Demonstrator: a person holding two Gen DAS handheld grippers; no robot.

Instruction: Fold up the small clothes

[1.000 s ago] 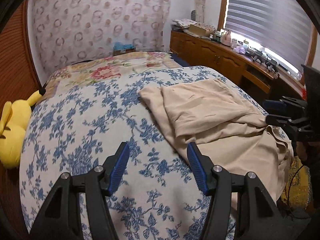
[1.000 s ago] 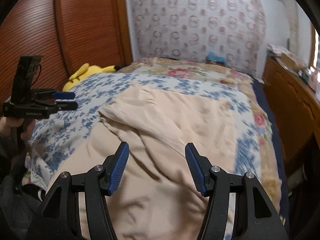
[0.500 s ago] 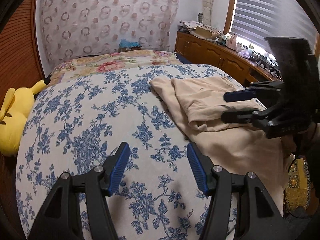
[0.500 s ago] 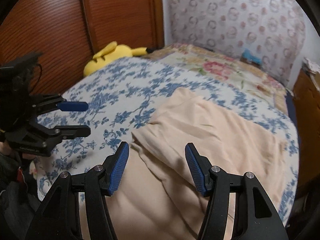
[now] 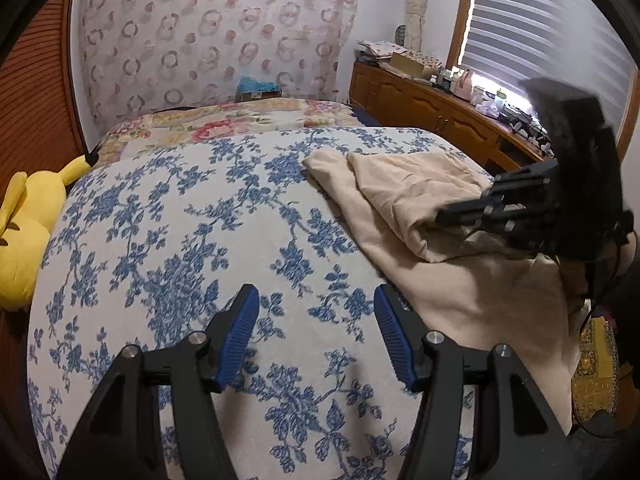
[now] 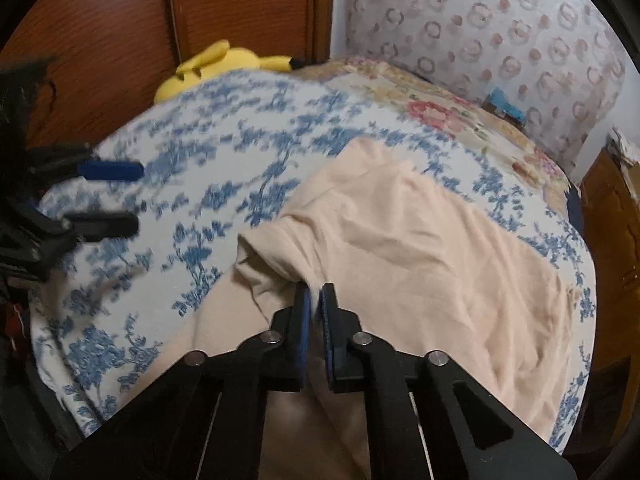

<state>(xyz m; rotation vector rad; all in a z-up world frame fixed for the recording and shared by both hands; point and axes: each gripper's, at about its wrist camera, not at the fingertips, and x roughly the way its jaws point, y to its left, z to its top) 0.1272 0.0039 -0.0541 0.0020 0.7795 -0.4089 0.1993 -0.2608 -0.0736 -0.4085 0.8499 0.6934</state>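
A beige garment (image 5: pixel 400 184) lies rumpled on the right side of the bed, partly doubled over itself, and in the right wrist view the garment (image 6: pixel 420 248) fills the middle. My right gripper (image 6: pixel 315 294) has its jaws closing on a raised fold near the garment's front edge, and the pads pinch the cloth. From the left wrist view, the right gripper (image 5: pixel 444 216) pokes into that fold from the right. My left gripper (image 5: pixel 316 312) hovers open over the bare bedspread, left of the garment, holding nothing. The left gripper (image 6: pixel 108 196) also shows at the left edge.
The bed carries a blue-flowered spread (image 5: pixel 180 240) with a pink-flowered cover (image 5: pixel 224 120) behind it. A yellow plush toy (image 5: pixel 24 232) lies at the bed's left edge by a wooden wardrobe (image 6: pixel 240 12). A cluttered wooden sideboard (image 5: pixel 420 108) runs under the window.
My right gripper swung left and down onto the garment, then went from open to shut on a fold. My left gripper stayed open over the bedspread.
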